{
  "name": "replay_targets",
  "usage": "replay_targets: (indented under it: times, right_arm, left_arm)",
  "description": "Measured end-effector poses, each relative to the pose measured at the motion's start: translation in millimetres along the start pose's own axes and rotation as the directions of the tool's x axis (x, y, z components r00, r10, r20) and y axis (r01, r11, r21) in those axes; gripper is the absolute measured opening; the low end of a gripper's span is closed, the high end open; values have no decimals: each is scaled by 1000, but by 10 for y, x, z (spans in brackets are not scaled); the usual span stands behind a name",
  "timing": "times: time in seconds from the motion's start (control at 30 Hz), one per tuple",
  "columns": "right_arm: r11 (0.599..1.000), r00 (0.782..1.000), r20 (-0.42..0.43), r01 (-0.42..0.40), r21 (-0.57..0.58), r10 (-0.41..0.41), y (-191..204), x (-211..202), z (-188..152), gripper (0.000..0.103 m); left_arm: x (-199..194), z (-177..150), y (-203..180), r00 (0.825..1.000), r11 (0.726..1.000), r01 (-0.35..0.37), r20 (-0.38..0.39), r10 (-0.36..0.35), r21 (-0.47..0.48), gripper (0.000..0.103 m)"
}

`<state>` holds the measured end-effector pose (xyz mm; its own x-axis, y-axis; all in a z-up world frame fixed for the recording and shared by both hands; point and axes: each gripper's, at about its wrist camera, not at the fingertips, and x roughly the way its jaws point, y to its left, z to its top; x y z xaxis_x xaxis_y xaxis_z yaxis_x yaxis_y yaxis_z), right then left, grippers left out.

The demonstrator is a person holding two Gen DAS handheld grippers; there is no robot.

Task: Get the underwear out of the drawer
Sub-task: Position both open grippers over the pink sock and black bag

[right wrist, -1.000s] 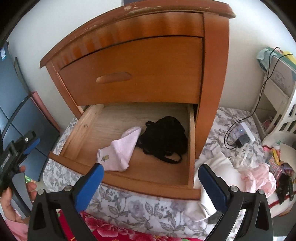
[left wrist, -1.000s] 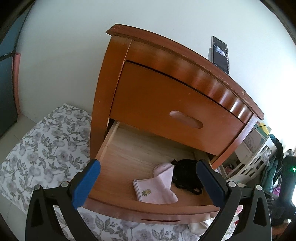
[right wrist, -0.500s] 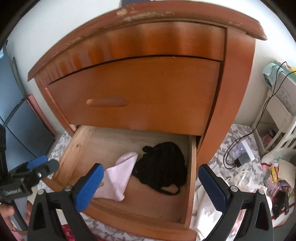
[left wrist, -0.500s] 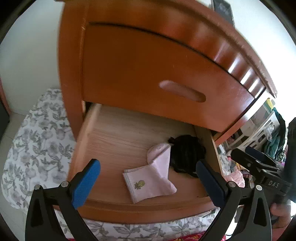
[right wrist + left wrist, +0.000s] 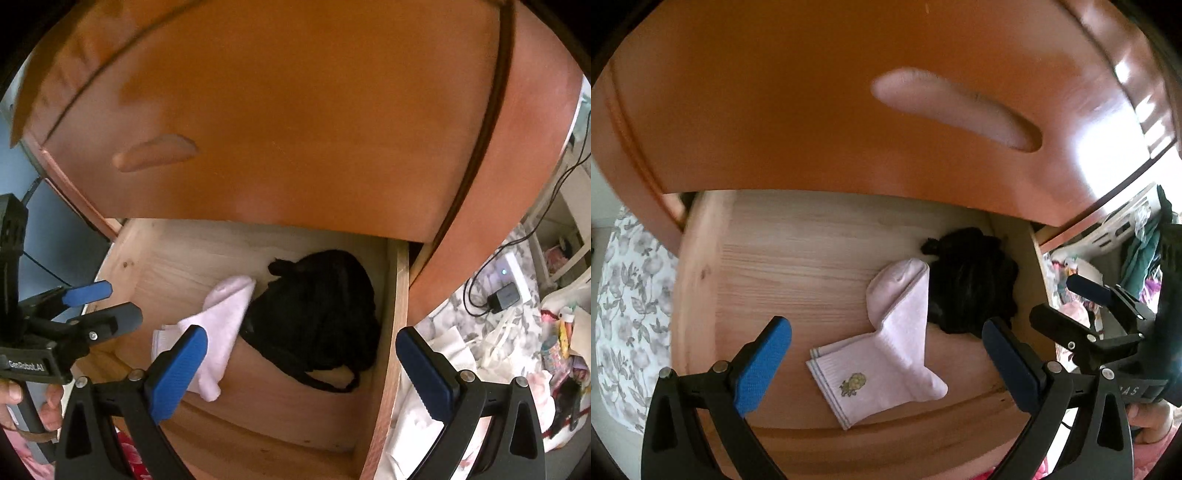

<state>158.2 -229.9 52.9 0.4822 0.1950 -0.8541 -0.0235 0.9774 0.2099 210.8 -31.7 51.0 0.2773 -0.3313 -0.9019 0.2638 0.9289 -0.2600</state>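
While the drawer [image 5: 395, 332] stands open, both tools hang over it with fingers spread apart, empty: left gripper [image 5: 886, 363], right gripper [image 5: 301, 369]. At frame centre-left in the right wrist view lies a pink sock [image 5: 218, 332], touching the black underwear [image 5: 317, 317] at centre. Judgement: close on the black bundle's right portion, clear of the sock, to lift 1 item only.

A crumpled black underwear bundle [image 5: 317, 314] lay in the open pale-wood drawer [image 5: 391, 332], touching a pink sock [image 5: 221, 328] at its nine o'clock. The right gripper [image 5: 299, 369] hovered spread wide at six o'clock.
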Motion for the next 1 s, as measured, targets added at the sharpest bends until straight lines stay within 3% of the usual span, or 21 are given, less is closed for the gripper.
replay_targets:
  times: [0.2, 0.67, 1.0]
  right_arm:
    - [999, 998, -45, -31, 15, 32, -35, 186, 5, 103]
    - [998, 993, -108, -41, 46, 46, -97, 505, -8, 103]
    - [1000, 992, -126, -5, 13, 7, -55, 572, 10, 102]
  left_arm:
    - [270, 38, 30, 997, 1000, -5, -73, 3, -26, 103]
    - [544, 22, 156, 992, 996, -11, -127, 0, -90, 102]
    - [698, 31, 183, 979, 992, -34, -204, 10, -118, 102]
